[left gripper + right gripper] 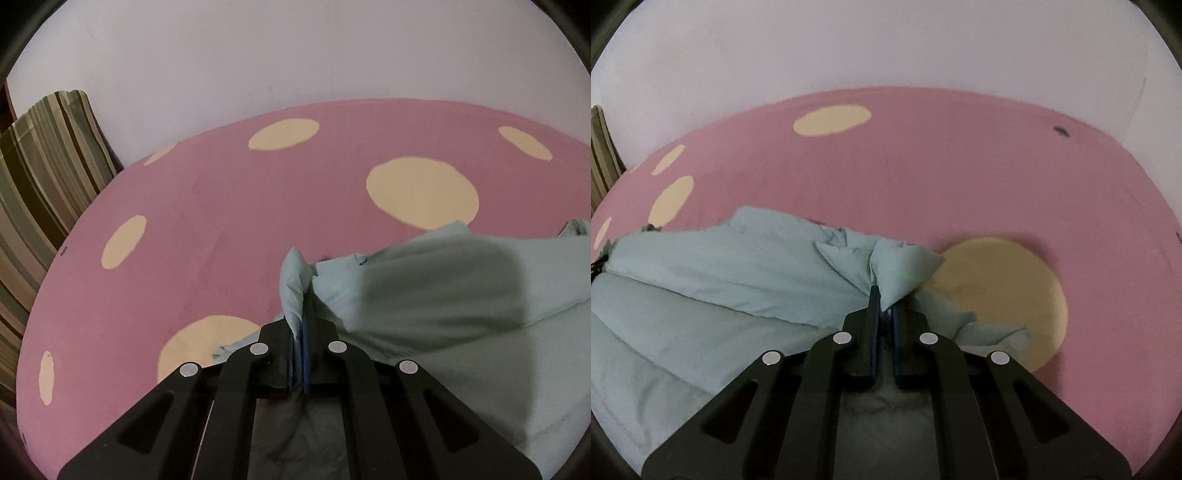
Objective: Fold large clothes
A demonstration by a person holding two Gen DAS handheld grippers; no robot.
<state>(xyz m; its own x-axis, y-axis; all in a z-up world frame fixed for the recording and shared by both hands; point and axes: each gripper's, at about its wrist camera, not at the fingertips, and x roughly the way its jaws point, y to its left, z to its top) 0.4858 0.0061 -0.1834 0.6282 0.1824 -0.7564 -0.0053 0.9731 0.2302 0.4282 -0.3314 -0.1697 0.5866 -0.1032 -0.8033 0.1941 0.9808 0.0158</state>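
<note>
Left gripper point(300, 306) and right gripper point(884, 302) each pinch the pale-blue garment point(713, 280) on the pink spotted bedsheet point(960, 166).

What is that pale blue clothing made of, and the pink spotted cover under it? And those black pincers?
The pale blue garment looks like thin matte woven cloth, perhaps cotton: it creases sharply and bunches in both grippers. The pink spotted cover looks like smooth matte fabric with flat cream dots, lying taut. The left gripper and right gripper appear to be matte black plastic with silvery pins and blue pads; I can't be sure.
</note>
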